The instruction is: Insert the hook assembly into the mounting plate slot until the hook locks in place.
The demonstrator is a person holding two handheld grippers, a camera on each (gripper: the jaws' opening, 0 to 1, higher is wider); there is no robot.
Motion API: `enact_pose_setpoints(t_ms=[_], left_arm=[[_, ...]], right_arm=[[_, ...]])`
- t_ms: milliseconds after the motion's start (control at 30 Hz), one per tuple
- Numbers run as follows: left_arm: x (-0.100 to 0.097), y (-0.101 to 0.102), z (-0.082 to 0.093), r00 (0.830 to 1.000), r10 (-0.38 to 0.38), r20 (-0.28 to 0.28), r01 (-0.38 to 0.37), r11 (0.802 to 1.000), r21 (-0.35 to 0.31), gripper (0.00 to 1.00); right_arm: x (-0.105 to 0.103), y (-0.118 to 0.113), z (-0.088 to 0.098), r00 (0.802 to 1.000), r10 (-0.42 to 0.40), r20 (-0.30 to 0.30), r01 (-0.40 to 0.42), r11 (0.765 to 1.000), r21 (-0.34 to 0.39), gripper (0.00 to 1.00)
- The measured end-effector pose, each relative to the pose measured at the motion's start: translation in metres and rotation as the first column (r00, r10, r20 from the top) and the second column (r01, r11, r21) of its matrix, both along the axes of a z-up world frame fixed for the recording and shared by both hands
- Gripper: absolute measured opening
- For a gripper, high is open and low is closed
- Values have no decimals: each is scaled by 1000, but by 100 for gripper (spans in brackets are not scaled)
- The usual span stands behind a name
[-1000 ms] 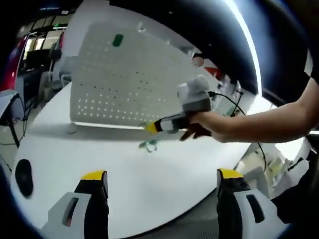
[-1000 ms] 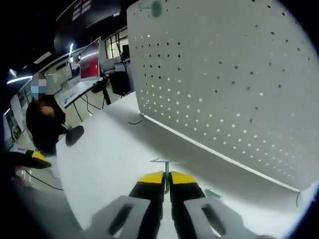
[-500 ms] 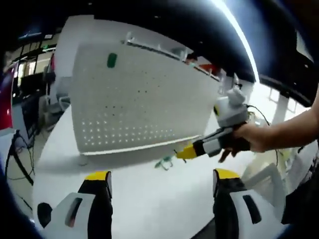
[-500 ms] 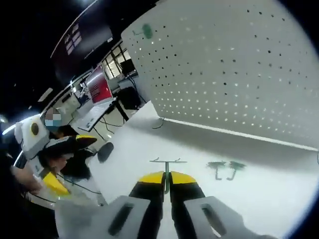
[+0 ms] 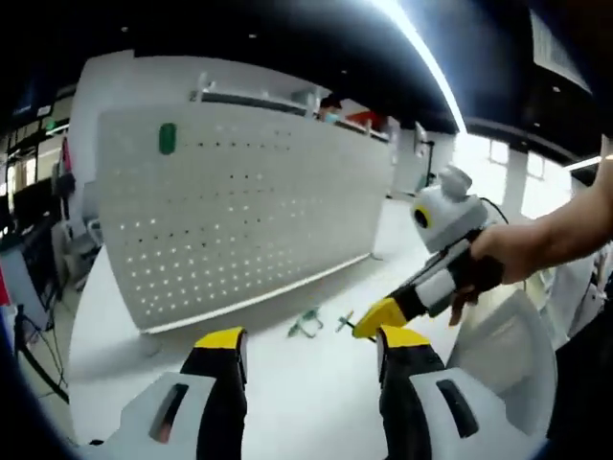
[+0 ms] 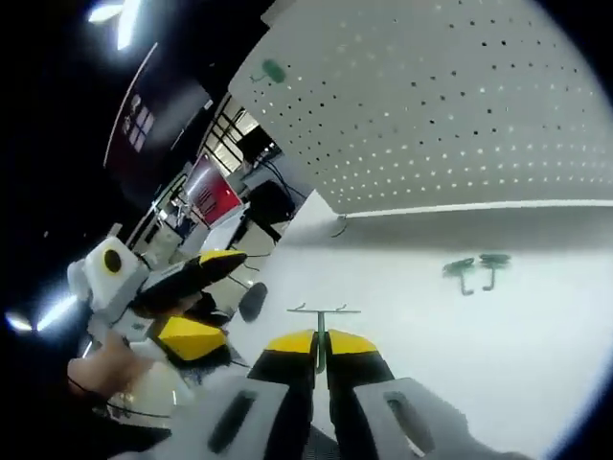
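The white perforated mounting plate (image 5: pixel 239 216) (image 6: pixel 460 105) stands upright on the white table, with a small green piece (image 5: pixel 168 137) (image 6: pixel 273 69) fixed near its top corner. Two green hooks (image 5: pixel 308 324) (image 6: pixel 476 269) lie on the table in front of the plate. My right gripper (image 6: pixel 323 337) is shut on a thin wire hook (image 6: pixel 324 310) that sticks out past its yellow tips. It also reaches in from the right in the left gripper view (image 5: pixel 375 321), held by a hand, close to the green hooks. My left gripper (image 5: pixel 311 340) (image 6: pixel 206 297) is open and holds nothing.
The white table (image 5: pixel 287 383) (image 6: pixel 498 335) ends in a curved edge near the grippers. A black round object (image 6: pixel 252 300) lies on it toward the left. Desks with a red screen (image 6: pixel 213 196) stand beyond the plate's end. A cable runs at the plate's foot.
Both views have swung. My right gripper, still holding the wire hook, has drawn away from the plate and nearer the left gripper. The left jaws have narrowed somewhat.
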State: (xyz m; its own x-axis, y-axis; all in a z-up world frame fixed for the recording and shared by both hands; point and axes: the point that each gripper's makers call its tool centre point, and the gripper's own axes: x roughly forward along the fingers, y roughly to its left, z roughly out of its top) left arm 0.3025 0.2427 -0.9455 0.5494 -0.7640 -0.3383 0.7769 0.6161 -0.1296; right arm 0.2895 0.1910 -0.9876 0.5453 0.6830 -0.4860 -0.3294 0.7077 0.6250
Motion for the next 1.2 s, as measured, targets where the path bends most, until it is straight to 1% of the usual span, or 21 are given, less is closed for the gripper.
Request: enact_pose_setpoints(t_ms=[133,167,200,233,267,333,367,433,533,600,633,733,833,867,900,933,967,1000,1033,1133,1200], left_arm=[[-5,-5,2,999,-50,15,50,999,4,48],[-5,-6,3,999,-53,13,53,999,-1,47],[-6,-7,7,998,-56,22,57,998,-20,46],[-6,-8,10,998,-59,36,59,998,-22,45],[-7,-9,13,997,-62,56,63,998,-11,43],[-7,-11,15,995,-66,70,66,998,-3,43],[-8,-12,16,995,-72,73,72,997,-3,43],[-8,-12,14,995,-76,65,77,997,-6,41],[-13,-11,15,994,-90,63,91,996,-11,36],[-17,-12,19,993,-100,63,103,994,-40,32],[-18,-12,19,993,-105,61,108,993,-41,30],[-26,-16,17,986,-149,69,150,988,-19,25],[-33,-19,18,979,-190,74,192,981,-26,22],[-34,-20,19,977,-199,80,202,979,-30,19],[-38,-21,20,972,-221,80,224,974,-32,16],[-39,-21,20,970,-229,78,232,972,-31,13],[-43,-22,20,963,-255,81,258,966,-27,9],[-45,-22,23,958,-270,92,274,961,-25,6],[-45,-22,26,956,-270,114,274,961,-20,6],[-46,-23,26,951,-290,107,294,956,-19,5],[-45,-23,29,945,-302,122,307,952,-23,5]], right_arm=[[-7,4,10,1000,-3,-16,4,997,82,0],[-7,5,12,1000,0,-14,2,996,92,0],[-9,7,14,1000,8,-9,-7,995,104,0],[-10,8,13,1000,15,-13,-13,995,102,0],[-12,8,11,1000,22,-13,-20,996,92,0],[-14,10,12,1000,24,-21,-21,994,110,0],[-16,12,15,999,25,-33,-20,990,143,0],[-19,17,19,998,38,-40,-31,984,173,0],[-21,20,20,998,54,-38,-47,982,183,0],[-23,23,24,997,63,-43,-52,974,221,0],[-26,26,27,996,66,-53,-51,968,246,0],[-29,28,29,995,72,-62,-51,958,281,0],[-36,35,33,991,118,-63,-93,947,306,0],[-37,35,33,990,123,-64,-97,945,311,0],[-38,36,34,989,127,-70,-97,939,329,0],[-41,38,36,987,136,-88,-96,928,360,0],[-41,39,38,984,140,-106,-90,920,382,0],[-41,39,38,984,146,-103,-97,919,381,0],[-43,40,40,981,164,-105,-111,915,389,0],[-44,40,42,975,190,-114,-130,906,402,0],[-44,40,46,972,201,-122,-130,892,434,0]])
